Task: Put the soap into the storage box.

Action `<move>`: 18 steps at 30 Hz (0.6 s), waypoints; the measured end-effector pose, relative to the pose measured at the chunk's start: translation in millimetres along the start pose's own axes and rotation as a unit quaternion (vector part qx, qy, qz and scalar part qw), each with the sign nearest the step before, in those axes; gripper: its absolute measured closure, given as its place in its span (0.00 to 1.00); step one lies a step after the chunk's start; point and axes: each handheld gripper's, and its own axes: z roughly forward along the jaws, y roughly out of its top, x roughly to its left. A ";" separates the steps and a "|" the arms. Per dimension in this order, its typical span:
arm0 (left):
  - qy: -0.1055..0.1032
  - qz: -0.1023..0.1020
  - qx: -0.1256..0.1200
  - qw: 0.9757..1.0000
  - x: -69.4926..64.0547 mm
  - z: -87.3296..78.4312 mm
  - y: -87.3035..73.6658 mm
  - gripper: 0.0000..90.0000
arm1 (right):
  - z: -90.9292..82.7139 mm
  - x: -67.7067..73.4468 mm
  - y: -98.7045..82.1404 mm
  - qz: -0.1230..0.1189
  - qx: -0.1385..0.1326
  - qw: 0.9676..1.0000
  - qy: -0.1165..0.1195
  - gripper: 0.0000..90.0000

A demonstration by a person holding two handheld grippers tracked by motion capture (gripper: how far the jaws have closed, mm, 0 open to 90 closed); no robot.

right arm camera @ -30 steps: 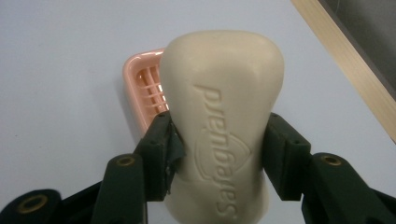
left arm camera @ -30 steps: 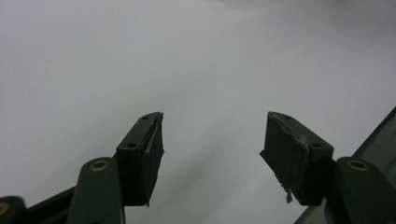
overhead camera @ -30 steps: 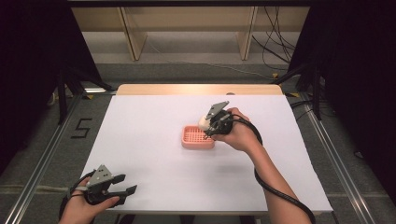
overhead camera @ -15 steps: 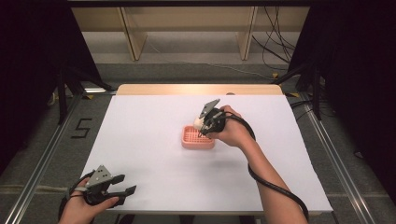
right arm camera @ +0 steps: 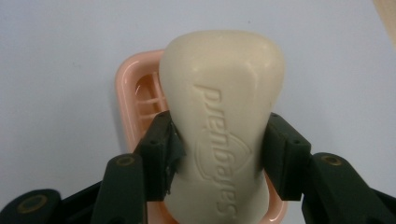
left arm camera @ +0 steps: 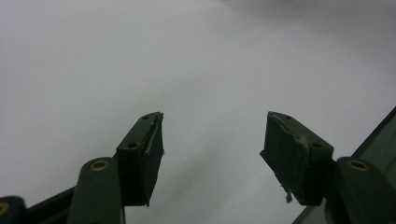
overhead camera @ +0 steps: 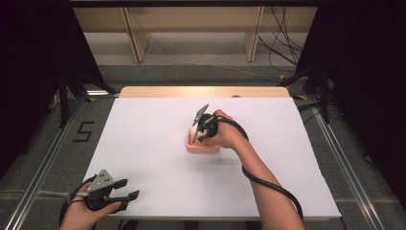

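Two hand-held grippers are seen over the white table [overhead camera: 158,143]. At about seven o'clock in the high view, near the table's front edge, the left hand-held gripper [overhead camera: 128,189] is held with its jaws spread wide and nothing between them. Near the table's middle, the right hand-held gripper [right arm camera: 219,156] is clamped on a cream soap bar [right arm camera: 224,116], gripped by its long sides. The bar is held just above a pink soap dish [right arm camera: 133,93], which is set on the table.
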 end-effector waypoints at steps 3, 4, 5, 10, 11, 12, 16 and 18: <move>-0.001 0.003 0.003 1.000 0.2 -0.2 0.1 0.41 | 6.7 0.6 -0.9 -0.004 0.009 1.000 -0.001 0.56; -0.001 0.002 0.003 1.000 0.1 -0.1 0.0 0.41 | 9.2 -0.7 -1.4 -0.012 0.011 1.000 0.001 0.56; -0.001 0.009 0.009 1.000 1.1 -0.8 0.2 0.41 | 10.7 -1.0 -2.0 -0.015 0.015 1.000 0.010 0.55; -0.001 0.015 0.013 1.000 1.7 -0.2 0.1 0.41 | 9.9 -1.5 -1.1 -0.013 0.001 1.000 0.000 0.51; -0.001 0.015 0.013 1.000 1.5 -0.2 0.1 0.41 | 8.4 -1.5 -0.5 -0.013 0.001 1.000 0.000 0.50; 0.000 0.018 0.013 1.000 2.0 -0.2 0.2 0.41 | 7.8 -1.5 -0.6 -0.013 -0.002 1.000 0.001 0.48; -0.001 0.008 0.010 1.000 0.9 -0.6 -0.3 0.41 | 4.3 0.5 -4.6 -0.002 -0.018 1.000 0.004 0.43; 0.000 0.013 0.013 1.000 1.8 -0.9 -0.4 0.41 | -1.1 0.9 -9.9 0.003 -0.038 0.999 -0.007 0.43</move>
